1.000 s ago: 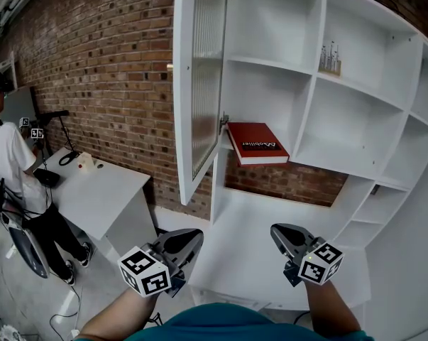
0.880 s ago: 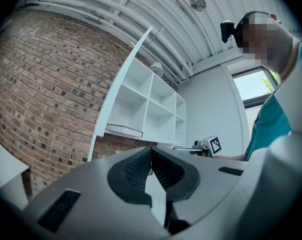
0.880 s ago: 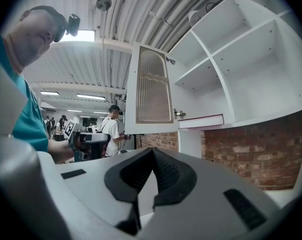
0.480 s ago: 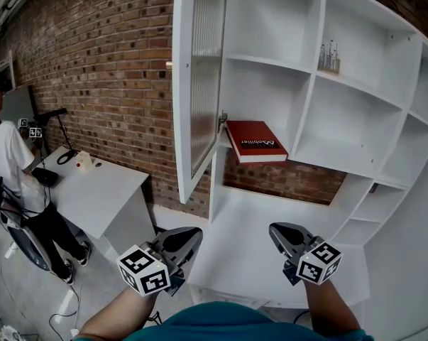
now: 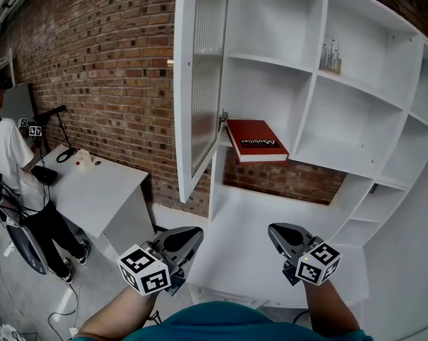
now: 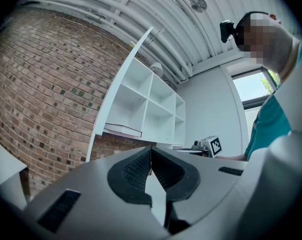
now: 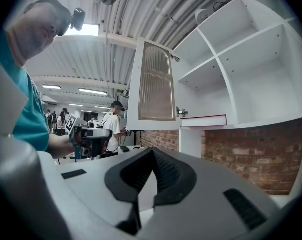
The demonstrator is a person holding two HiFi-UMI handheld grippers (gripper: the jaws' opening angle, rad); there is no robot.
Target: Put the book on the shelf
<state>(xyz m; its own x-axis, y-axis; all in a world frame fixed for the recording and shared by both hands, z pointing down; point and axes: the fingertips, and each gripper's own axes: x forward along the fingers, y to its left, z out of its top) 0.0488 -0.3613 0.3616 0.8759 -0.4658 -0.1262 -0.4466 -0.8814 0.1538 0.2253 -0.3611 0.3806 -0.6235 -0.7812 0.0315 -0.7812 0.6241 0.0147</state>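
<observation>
A red book [image 5: 255,141] lies flat in a lower compartment of the white shelf unit [image 5: 309,123], beside the open ribbed-glass door [image 5: 199,77]. Its white page edge shows as the book [image 6: 122,130] in the left gripper view and the book [image 7: 203,120] in the right gripper view. My left gripper [image 5: 192,236] and right gripper [image 5: 276,234] hang low in front of the shelf, well below the book and apart from it. Both are shut with nothing between the jaws, the left gripper [image 6: 151,154] and right gripper [image 7: 153,155] tips meeting.
A white counter [image 5: 249,247] runs under the shelf. Small upright glass items [image 5: 330,59] stand in an upper compartment. At the left a white desk [image 5: 93,190] holds small objects, and a person [image 5: 15,183] stands beside it. A brick wall [image 5: 107,77] runs behind.
</observation>
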